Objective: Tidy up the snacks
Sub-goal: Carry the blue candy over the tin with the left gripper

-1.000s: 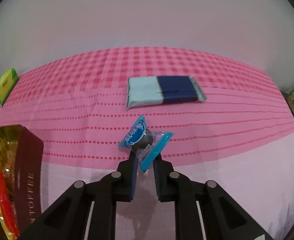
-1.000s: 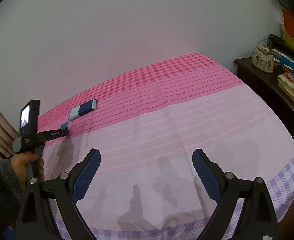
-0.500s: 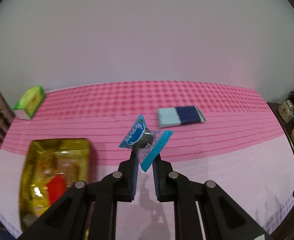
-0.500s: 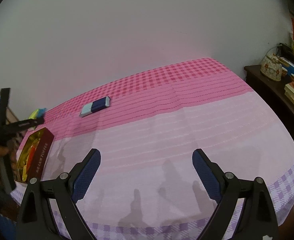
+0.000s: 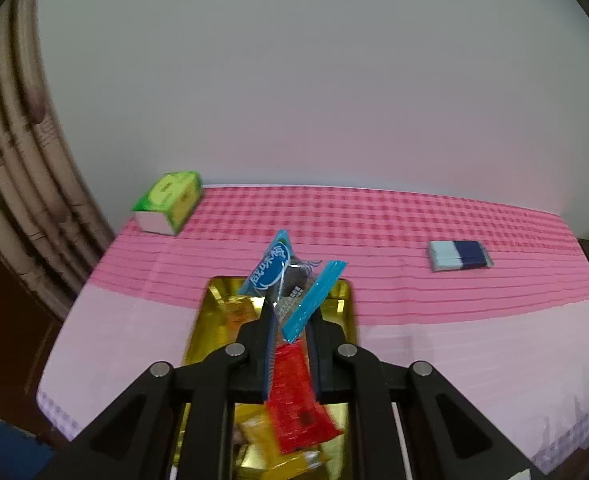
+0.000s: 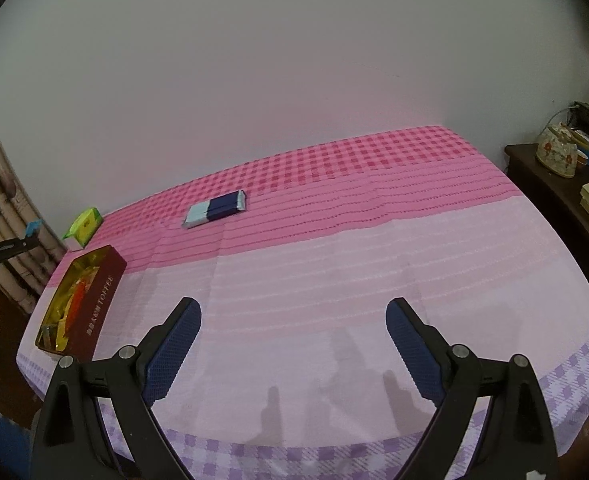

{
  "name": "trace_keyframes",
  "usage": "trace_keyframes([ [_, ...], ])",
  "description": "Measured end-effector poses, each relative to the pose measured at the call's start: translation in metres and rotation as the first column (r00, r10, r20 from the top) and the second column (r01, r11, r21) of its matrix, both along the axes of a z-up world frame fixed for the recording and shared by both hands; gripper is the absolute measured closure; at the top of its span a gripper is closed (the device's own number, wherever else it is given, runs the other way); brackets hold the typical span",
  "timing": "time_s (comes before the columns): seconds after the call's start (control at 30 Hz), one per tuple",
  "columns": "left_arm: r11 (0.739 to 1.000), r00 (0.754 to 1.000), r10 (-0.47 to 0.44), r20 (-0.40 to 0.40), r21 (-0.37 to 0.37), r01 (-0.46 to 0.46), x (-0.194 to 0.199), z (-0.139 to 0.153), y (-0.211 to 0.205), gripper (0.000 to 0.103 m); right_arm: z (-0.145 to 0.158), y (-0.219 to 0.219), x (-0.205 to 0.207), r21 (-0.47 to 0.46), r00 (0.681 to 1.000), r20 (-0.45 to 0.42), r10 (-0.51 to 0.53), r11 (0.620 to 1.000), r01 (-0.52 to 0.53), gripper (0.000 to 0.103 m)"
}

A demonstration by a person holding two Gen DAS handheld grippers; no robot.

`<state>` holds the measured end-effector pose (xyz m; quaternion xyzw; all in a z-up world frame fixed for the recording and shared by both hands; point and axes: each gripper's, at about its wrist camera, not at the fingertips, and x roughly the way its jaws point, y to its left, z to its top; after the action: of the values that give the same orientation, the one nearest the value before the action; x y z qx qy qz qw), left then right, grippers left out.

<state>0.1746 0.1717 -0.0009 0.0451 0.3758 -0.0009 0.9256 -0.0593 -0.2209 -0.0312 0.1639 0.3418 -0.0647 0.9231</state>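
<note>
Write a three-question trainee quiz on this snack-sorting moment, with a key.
1. True or false: the left gripper is shut on the blue candy packet.
2. Multiple choice: the held packet hangs above which thing? A) the green box B) the gold-lined toffee tin C) the blue wafer pack
3. Fill in: the right gripper is ____ and holds nothing.

Key: 1 true; 2 B; 3 open.
</note>
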Motion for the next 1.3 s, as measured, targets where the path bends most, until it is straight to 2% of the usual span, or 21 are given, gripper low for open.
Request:
trace_keyframes([
  [0.43, 0.999, 0.999, 0.045, -0.01, 0.028, -0.045, -0.019, -0.012, 0.026, 0.09, 0.003, 0.011, -0.001, 0.006, 1.0, 0.005, 0.031, 1.0, -0.031, 0.009],
  [0.83, 0.996, 0.996, 0.085, -0.04, 0.032, -0.084, -0.017, -0.026, 0.039, 0.089, 0.001, 0.014, 0.0, 0.008, 0.999, -0.004, 0.046, 0.999, -0.046, 0.008],
  [1.3, 0.994, 0.989, 0.105, -0.104, 0.018, -0.104, -0.009, -0.063, 0.053, 0.089, -0.014, 0.02, 0.004, -0.005, 0.997, -0.046, 0.066, 0.998, -0.066, 0.008],
])
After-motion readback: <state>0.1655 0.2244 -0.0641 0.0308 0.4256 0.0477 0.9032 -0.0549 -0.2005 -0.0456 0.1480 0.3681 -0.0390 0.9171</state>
